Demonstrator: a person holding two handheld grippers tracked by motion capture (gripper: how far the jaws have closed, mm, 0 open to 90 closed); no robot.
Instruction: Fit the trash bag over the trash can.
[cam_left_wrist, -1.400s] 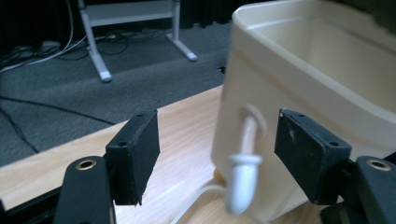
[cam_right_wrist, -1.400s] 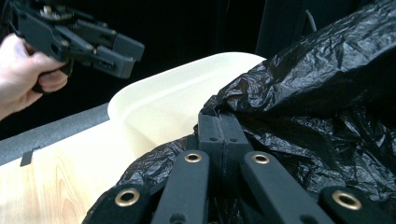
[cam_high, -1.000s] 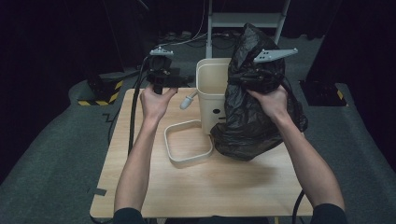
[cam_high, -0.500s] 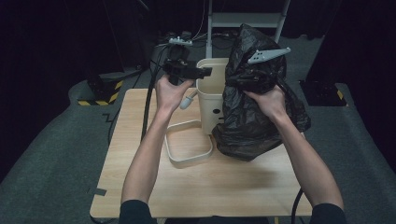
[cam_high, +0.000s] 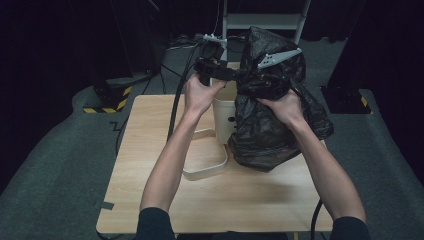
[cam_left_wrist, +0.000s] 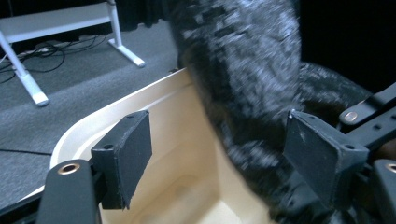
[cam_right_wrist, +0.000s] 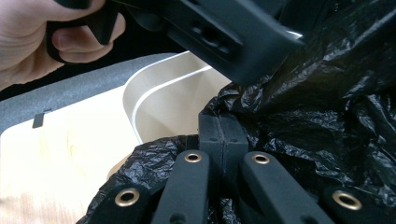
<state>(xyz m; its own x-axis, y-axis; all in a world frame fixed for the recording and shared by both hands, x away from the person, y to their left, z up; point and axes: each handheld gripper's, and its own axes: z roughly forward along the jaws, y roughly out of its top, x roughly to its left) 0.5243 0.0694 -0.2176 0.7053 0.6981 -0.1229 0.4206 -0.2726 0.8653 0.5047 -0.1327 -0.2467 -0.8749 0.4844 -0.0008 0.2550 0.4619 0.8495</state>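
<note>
Two grippers work at the bin (cam_high: 223, 117). The right gripper (cam_right_wrist: 223, 133) pinches a fold of the black bag (cam_high: 270, 130), which hangs beside the bin. The left gripper (cam_left_wrist: 219, 156), its jaws just widened, stands released over the bin's rim (cam_left_wrist: 116, 105), with bag film brushing its far pad and nothing grasped. If it closes here it may catch only slack film, or snag the rim and tip the bin. Between its pads the bin mouth lies open; the lid (cam_high: 202, 161) lies below, well apart.
</note>
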